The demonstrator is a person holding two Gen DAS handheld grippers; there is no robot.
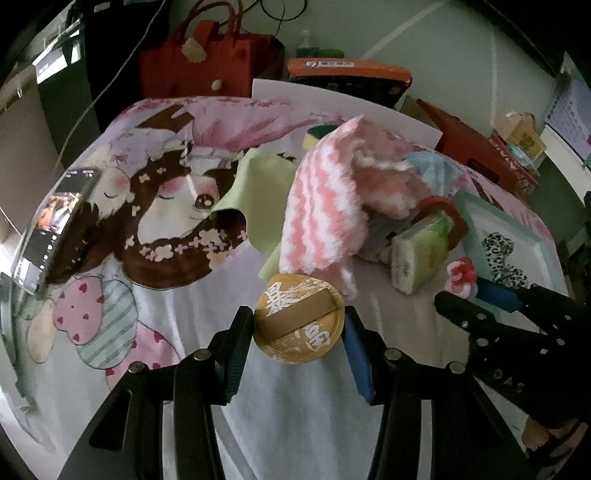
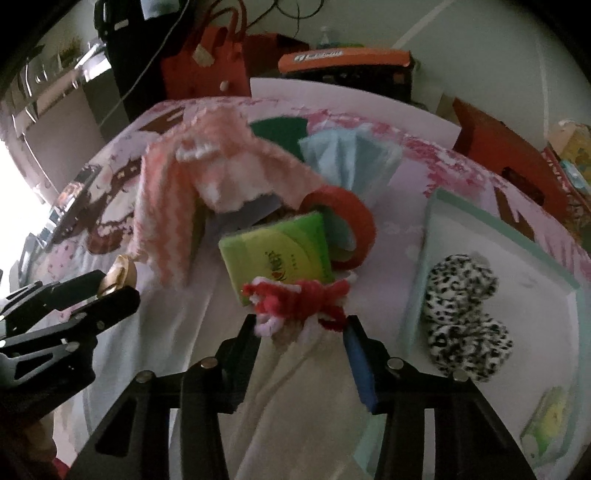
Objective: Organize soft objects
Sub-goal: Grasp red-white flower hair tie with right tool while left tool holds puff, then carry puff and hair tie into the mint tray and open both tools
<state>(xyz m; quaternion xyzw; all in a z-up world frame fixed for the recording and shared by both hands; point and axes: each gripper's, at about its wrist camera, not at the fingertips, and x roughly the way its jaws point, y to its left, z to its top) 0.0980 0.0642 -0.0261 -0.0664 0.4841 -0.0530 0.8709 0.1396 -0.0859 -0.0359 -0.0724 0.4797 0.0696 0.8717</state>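
left wrist: claw [image 1: 299, 328] grips gold puff [image 1: 299, 318], its strap tilted up-right.

Pale wall [image 1: 424, 33] behind; bright light, perhaps window [image 2: 14, 173], at left

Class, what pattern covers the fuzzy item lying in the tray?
A black-and-white leopard-spot pattern on the fuzzy item, clearest in the right wrist view.
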